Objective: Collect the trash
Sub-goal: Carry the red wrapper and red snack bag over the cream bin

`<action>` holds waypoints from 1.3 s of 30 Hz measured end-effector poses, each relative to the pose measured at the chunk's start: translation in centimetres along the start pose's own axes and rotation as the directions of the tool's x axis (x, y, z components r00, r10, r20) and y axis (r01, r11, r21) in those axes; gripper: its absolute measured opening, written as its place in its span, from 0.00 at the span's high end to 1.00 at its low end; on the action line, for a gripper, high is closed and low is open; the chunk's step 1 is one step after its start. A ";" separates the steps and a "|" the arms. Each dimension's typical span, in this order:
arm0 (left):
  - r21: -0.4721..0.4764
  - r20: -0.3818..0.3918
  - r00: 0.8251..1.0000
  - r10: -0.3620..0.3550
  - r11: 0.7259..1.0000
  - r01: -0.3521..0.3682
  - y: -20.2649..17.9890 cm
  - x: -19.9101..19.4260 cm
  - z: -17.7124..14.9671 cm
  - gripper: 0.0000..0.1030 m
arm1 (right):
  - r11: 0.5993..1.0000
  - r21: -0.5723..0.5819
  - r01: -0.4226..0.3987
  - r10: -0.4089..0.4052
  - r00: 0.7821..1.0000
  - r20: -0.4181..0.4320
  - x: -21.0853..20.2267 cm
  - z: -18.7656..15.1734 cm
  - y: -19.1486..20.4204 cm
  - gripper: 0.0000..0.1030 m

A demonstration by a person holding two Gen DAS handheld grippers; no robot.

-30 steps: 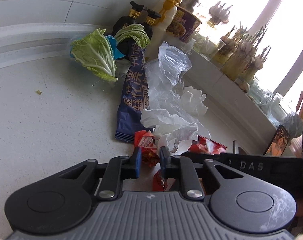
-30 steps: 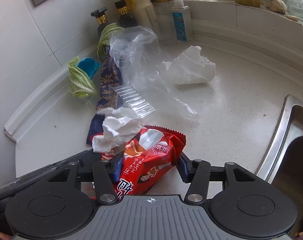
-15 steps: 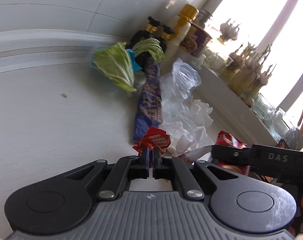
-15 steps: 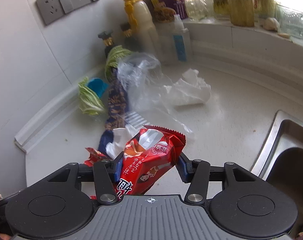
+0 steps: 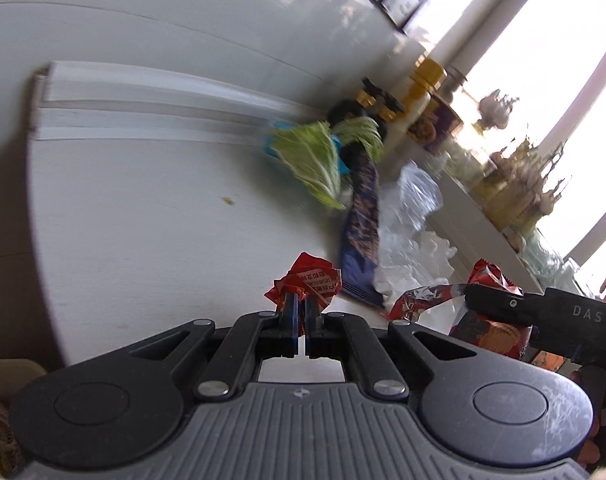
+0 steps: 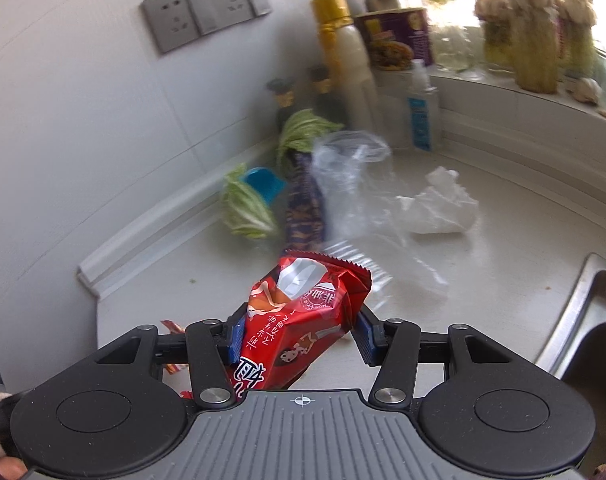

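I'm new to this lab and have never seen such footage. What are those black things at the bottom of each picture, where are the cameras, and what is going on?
No robot arm here: a person holds a two-finger gripper in each hand, and a fisheye camera on each one looks forward along its fingers. The black shapes are the grippers themselves.

In the left wrist view, the left gripper is shut on a small crumpled red wrapper. In the right wrist view, the right gripper clamps a larger red snack bag.

Beyond them lies a pale kitchen counter with more litter: cabbage leaves, a long dark blue wrapper, a clear plastic bag and a crumpled white tissue. Bottles stand at the back; a sink edge shows at the right.
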State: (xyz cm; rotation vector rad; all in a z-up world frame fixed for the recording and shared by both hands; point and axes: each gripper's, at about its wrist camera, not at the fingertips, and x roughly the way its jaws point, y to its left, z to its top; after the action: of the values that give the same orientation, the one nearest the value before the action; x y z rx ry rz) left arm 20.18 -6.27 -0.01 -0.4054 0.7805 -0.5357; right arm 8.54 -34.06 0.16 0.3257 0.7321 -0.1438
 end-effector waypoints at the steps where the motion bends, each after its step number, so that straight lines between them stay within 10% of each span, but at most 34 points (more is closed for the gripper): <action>1: -0.002 0.009 1.000 0.008 1.000 -0.008 0.2 -0.4 0.0 0.98 | 1.000 -0.009 -0.006 0.006 1.000 -0.002 0.0 -0.1 0.4 0.51; 20: -0.103 0.095 0.991 0.091 0.991 -0.081 6.2 -6.0 -1.3 0.98 | 0.961 -0.238 -0.142 0.122 0.988 -0.097 1.7 -2.8 10.7 0.51; 39: -0.287 0.077 0.976 0.204 0.942 -0.174 14.8 -8.8 -5.6 0.98 | 0.832 -0.453 -0.320 0.211 0.938 -0.275 3.4 -9.6 21.3 0.51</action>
State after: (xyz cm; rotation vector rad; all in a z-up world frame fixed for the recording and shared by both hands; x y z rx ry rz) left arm 15.22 9.88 -6.65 -0.6072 0.7851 -0.2206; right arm 10.14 -10.80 -3.64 -0.0521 0.9002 0.3515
